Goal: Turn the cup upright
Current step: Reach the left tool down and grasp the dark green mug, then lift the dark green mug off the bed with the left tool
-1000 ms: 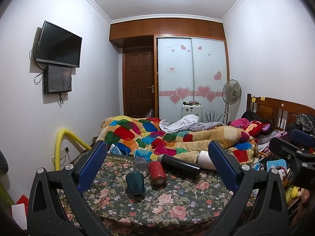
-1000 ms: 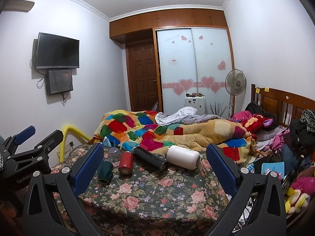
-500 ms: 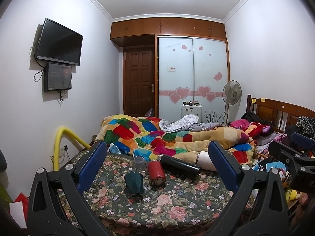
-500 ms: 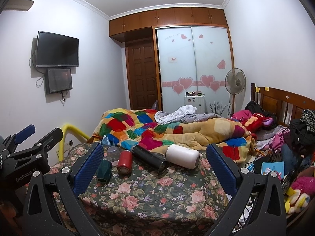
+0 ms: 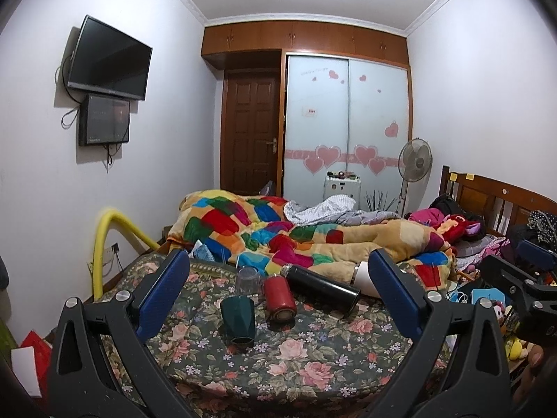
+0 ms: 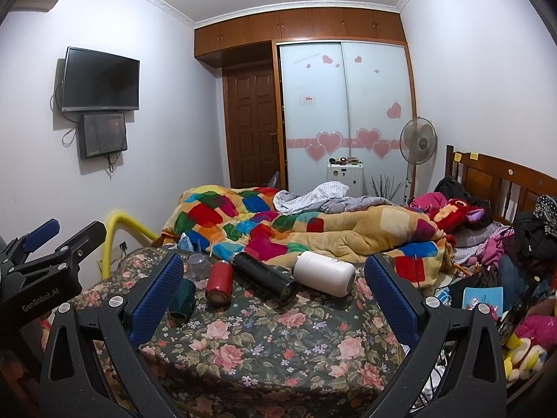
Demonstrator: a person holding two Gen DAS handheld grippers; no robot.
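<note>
Several cups and flasks rest on a floral sheet (image 5: 306,362). A dark green cup (image 5: 238,318) stands upside down at the left, also seen in the right wrist view (image 6: 183,296). Behind it are a clear cup (image 5: 248,278), upside down, a red can-shaped cup (image 5: 278,296) lying on its side, a black flask (image 5: 322,287) lying down, and a white flask (image 6: 323,272) lying down. My left gripper (image 5: 278,292) is open and empty, short of the cups. My right gripper (image 6: 273,292) is open and empty, further right.
A colourful quilt (image 5: 278,230) is heaped right behind the cups. A yellow rail (image 5: 104,240) stands at the left of the bed. Clutter and toys (image 6: 522,313) lie at the right. The sheet's near edge drops off below the grippers.
Both grippers have drifted only slightly; the left view has tilted a little upward. The cups have not moved. Both stay open.
</note>
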